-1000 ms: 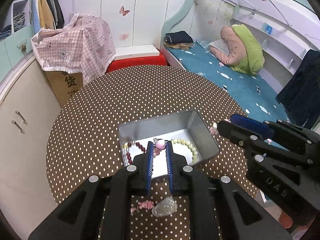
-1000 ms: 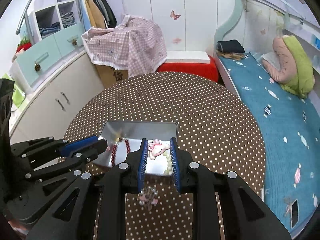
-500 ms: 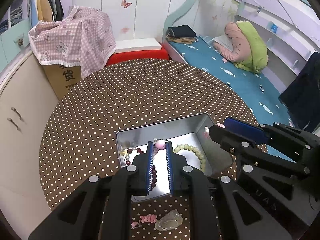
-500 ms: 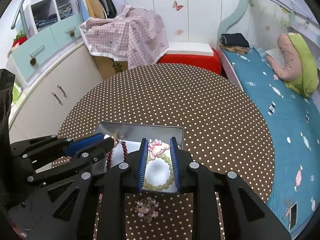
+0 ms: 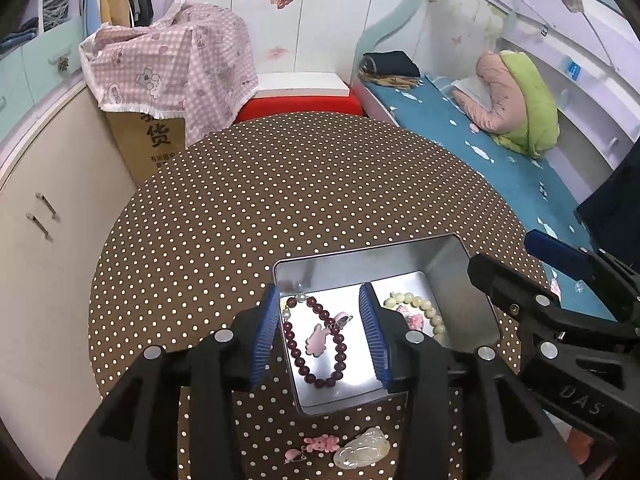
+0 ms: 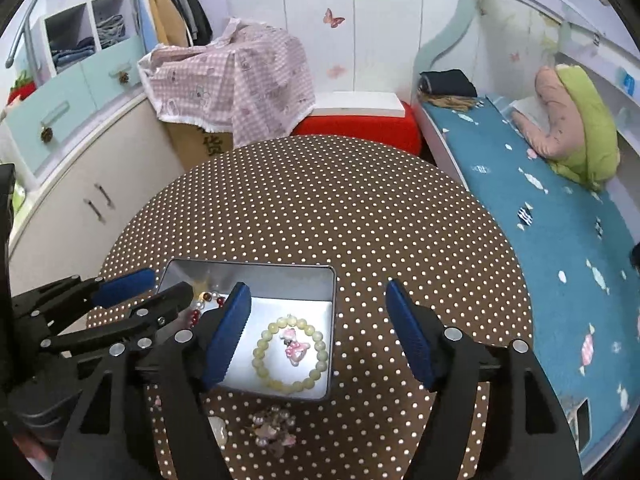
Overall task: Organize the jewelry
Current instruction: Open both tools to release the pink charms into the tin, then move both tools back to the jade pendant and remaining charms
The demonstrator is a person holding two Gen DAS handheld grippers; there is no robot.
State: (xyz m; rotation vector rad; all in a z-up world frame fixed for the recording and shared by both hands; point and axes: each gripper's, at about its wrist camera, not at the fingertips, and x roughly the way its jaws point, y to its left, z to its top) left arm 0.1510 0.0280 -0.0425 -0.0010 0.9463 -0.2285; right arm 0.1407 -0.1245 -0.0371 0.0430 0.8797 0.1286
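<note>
A metal tin (image 5: 360,250) sits on the dotted table. Inside lie a dark red bead bracelet (image 5: 294,344) around a pink charm (image 5: 316,342), and a pale green bead bracelet (image 5: 430,312). My left gripper (image 5: 319,294) hovers over the red bracelet, its jaws opening, with nothing pressed between them. In the right wrist view my right gripper (image 6: 317,286) hangs over the tin's (image 6: 256,266) right half, jaws opening wide. Below it the green bracelet (image 6: 260,350) rings a pink charm (image 6: 294,346). The left gripper (image 6: 170,282) shows at the left there, the right gripper (image 5: 500,250) at the right in the left wrist view.
Loose on the cloth in front of the tin lie a pink coral piece (image 5: 320,444), a pale jade pendant (image 5: 362,448) and a pearly cluster (image 6: 272,428). The round table (image 6: 340,208) has a cupboard (image 6: 80,200) to its left and a bed (image 6: 540,208) to its right.
Both grippers were shut on pink charms above the tin. Their jaws have now opened, and the charms lie in the tin inside the two bracelets. Both grippers have moved in lower over the tin.
</note>
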